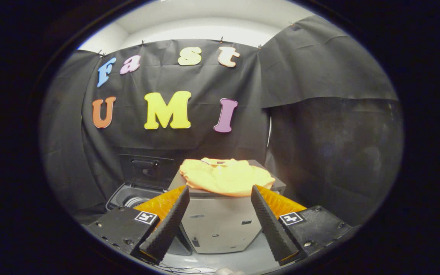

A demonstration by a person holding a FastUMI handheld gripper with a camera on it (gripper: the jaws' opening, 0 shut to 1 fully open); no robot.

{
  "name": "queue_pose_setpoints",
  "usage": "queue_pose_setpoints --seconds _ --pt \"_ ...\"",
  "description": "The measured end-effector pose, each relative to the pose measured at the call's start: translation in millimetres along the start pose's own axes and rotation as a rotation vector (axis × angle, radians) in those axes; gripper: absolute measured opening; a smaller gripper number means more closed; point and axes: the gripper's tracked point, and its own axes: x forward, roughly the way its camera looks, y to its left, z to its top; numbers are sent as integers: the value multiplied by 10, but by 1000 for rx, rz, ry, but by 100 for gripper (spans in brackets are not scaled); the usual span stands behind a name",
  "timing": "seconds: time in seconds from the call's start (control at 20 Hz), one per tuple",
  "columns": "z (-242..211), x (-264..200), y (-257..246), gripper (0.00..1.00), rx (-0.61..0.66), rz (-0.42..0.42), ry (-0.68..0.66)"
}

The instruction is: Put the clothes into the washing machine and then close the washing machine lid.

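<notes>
Hovering with its fingers spread wide and nothing between them, the tool (220, 208) faces a yellow garment (225, 176) heaped on a grey box (220, 225) just ahead, beside the washing machine (136, 191) with its lid (145, 170) raised.

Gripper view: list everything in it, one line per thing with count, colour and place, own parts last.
Garment: one, yellow-orange, lying crumpled on top of the grey box, just beyond the fingertips.
Box: one, grey metal with a dark top, standing straight ahead between the two fingers.
Washing machine: one, dark with a grey drum opening, low down beside the box on its left, lid raised upright behind the opening.
Floor: pale grey, under the box.
Cloth wall: black, all round behind.
Tool: one, open, empty; two dark ribbed fingers with orange backing, black mounts carrying small square markers, spread either side of the box.
</notes>
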Motion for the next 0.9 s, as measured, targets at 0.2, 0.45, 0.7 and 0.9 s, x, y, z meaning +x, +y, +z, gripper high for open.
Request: queue_pose_setpoints --seconds 0.2,0.45,0.7,0.9 --pt "365 575 21 100 23 20 12" --pt "561 1343 -32 100 -33 12 55" --pt "451 2043 -77 100 -29 33 178" --pt "257 2493 -84 100 -23 34 298"
